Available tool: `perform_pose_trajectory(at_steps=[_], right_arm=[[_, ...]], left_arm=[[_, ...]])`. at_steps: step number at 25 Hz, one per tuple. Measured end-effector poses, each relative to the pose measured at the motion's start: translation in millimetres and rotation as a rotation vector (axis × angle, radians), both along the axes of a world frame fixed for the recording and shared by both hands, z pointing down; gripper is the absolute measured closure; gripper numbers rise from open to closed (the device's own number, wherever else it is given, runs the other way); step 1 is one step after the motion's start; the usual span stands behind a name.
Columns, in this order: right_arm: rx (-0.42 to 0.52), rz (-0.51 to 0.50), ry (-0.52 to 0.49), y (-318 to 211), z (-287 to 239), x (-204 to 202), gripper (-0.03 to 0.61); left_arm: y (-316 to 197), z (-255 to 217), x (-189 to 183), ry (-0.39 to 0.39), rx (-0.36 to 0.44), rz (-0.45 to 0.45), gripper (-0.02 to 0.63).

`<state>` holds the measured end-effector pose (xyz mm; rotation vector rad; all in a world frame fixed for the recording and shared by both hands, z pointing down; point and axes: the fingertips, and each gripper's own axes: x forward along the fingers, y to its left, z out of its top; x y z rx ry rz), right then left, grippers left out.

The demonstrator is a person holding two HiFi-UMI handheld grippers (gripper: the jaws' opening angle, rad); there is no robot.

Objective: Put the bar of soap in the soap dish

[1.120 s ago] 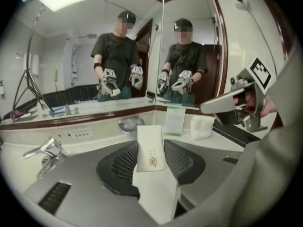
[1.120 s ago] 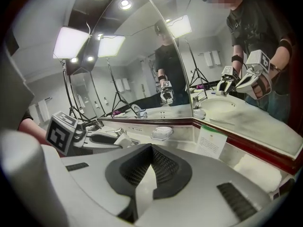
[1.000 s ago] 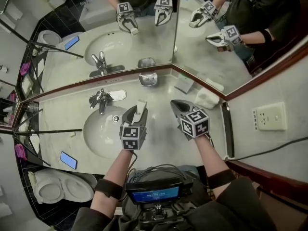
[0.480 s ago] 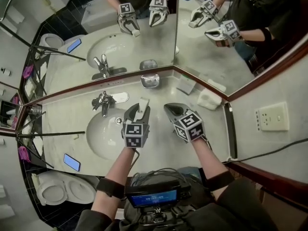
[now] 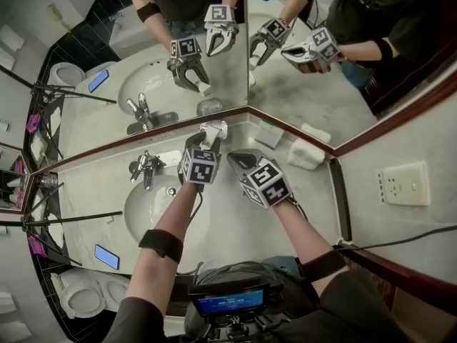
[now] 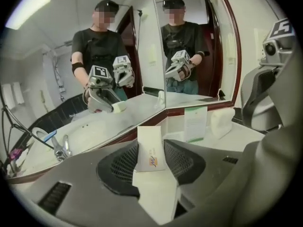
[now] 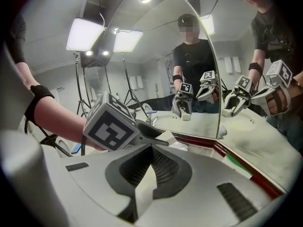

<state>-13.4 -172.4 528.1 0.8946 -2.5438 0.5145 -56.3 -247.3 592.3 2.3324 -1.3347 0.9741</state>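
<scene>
Placement step, judged close to its end. The left gripper [image 5: 204,143] is clamped on the bar of soap [image 6: 150,150], its jaws held apart only by the bar's thickness, and holds it directly over the soap dish [image 7: 181,146]. From the head view the bar hides most of the dish, and whether the two already touch cannot be told. The right gripper [image 5: 234,157] has its jaws together with nothing between them; it hangs just beside the dish, on the side toward the person and to the right. To finish well, the bar should be lowered inside the rim of the dish and tipped so that a broad face, not an end, meets the bottom. The jaws should part only once the dish bears the weight, because a bar dropped on end would likely topple over the rim. The dish looks small and light on a polished counter [image 5: 235,220], so a sideways nudge could slide it; a straight descent and a straight withdrawal are advisable. The bar is a small rectangular block in a smooth white paper wrapper with a little orange-and-blue mark on one face. It stands upright between the pads, its upper half projecting beyond them. The glossy wrapper suggests a grip that could slip if loosened early.
</scene>
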Motion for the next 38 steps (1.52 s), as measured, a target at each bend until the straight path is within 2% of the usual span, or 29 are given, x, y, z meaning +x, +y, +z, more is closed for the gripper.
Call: perform_pose_trajectory(at_steps=[10,15,18,19,22,28,33,35,38], right_arm=[[-0.041,0.018,0.011,-6.5,17.3,10.8,0.558],[-0.056,0.040,0.013,-10.2,17.9,25.2,0.558],[-0.060,0.045,0.008,-11.2,16.8,27.5,0.558],[-0.061,0.045,0.006,-11.1,17.0,27.6,0.558],[-0.064,0.042,0.001,-9.6,18.6,26.5,0.558],[-0.066,0.042,-0.012,-4.5,17.9,22.0,0.558],[-0.049,0.040,-0.026,0.7,6.8,21.0,0.558],[-0.040,0.035,-0.031,4.8,1.7,19.2,0.558],[-0.020,0.021,-0.035,11.3,-7.3,14.1,0.558]], left_arm=[[-34.1,55.0,7.9,-0.031,-0.140,0.028,0.436],[-42.9,55.8,11.8,-0.013,-0.161,0.003,0.433],[-41.7,64.8,10.4,-0.020,-0.179,-0.010,0.409],[-40.8,64.7,10.1,-0.026,-0.174,-0.010,0.375],[-37.9,61.3,18.1,0.003,-0.146,0.006,0.364],[-35.4,37.1,13.4,0.002,-0.090,0.002,0.357],[-21.9,-18.8,9.4,0.052,0.029,0.020,0.366],[-4.9,-44.1,7.7,0.077,0.059,0.024,0.415],[21.1,-78.6,0.0,0.127,0.122,0.004,0.530]])
